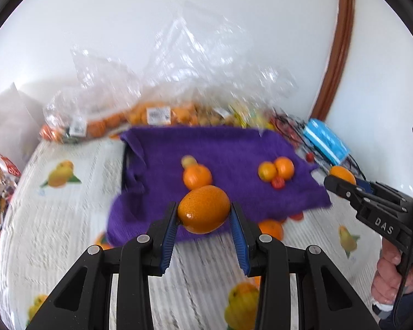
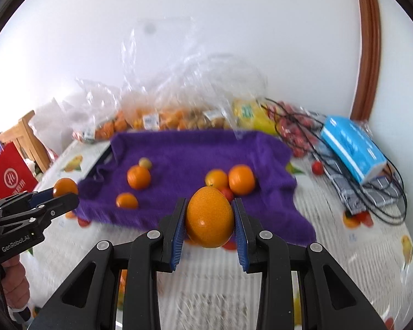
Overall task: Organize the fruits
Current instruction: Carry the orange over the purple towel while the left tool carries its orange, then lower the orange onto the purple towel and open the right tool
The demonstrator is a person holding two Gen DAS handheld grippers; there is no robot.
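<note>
Orange, oval and glossy, one kumquat (image 1: 203,209) sits pinched between the blue pads of the left gripper (image 1: 203,214), while the right gripper (image 2: 209,217) clamps a second kumquat (image 2: 209,217) the same way; both are held above the near edge of the purple towel (image 2: 195,148). On the towel lie a few sorted citrus: a tangerine (image 2: 138,176) at left, a pair (image 2: 231,179) at right. Bagged fruit (image 2: 162,119) behind looks unsorted, so the task seems barely begun.

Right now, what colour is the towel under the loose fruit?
Purple towel; clearest in the right wrist view.
</note>
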